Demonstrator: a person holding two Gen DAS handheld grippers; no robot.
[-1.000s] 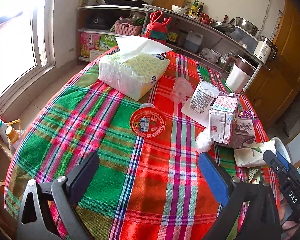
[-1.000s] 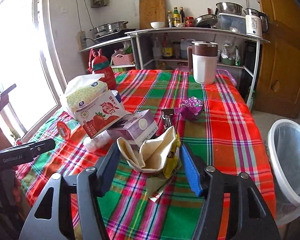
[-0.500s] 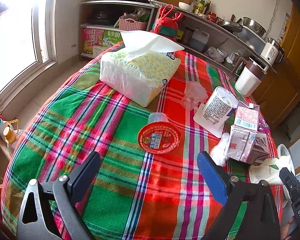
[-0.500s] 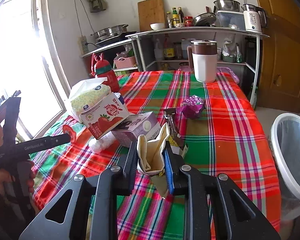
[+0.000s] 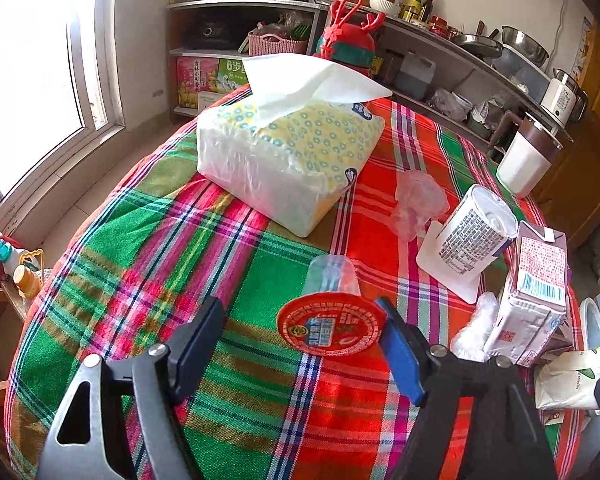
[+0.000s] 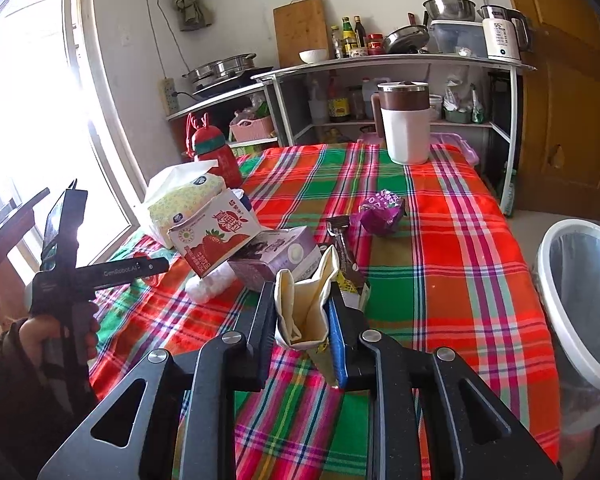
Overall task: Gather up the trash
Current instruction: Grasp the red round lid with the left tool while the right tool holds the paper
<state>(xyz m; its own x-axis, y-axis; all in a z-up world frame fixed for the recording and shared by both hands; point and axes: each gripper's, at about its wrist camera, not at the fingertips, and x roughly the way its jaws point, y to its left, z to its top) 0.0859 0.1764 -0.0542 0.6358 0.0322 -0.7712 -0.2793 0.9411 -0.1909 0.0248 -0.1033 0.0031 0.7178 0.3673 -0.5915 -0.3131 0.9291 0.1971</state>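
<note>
My left gripper (image 5: pixel 300 328) is open, its fingers on either side of a tipped clear cup with a red foil lid (image 5: pixel 329 324) on the plaid tablecloth (image 5: pixel 160 248). My right gripper (image 6: pixel 302 320) is shut on a cream paper wrapper (image 6: pixel 306 308) and holds it just above the cloth. A strawberry milk carton (image 6: pixel 216 236), a purple carton (image 6: pixel 276 252), a brown snack wrapper (image 6: pixel 344 248), a purple foil wrapper (image 6: pixel 380 214) and a crumpled clear plastic bag (image 5: pixel 418 204) lie on the table. The white bin (image 6: pixel 580 308) stands right of the table.
A tissue pack (image 5: pixel 288 160) and a red bottle (image 5: pixel 346 46) sit at the far left of the table. A white and brown jug (image 6: pixel 405 124) stands at the far end. A white cylinder on a sheet (image 5: pixel 474 232) lies by the cartons. Shelves line the back wall.
My right gripper has shut on the cream wrapper and lifted it slightly. My left gripper has moved forward so the red-lidded cup sits between its open fingers.
</note>
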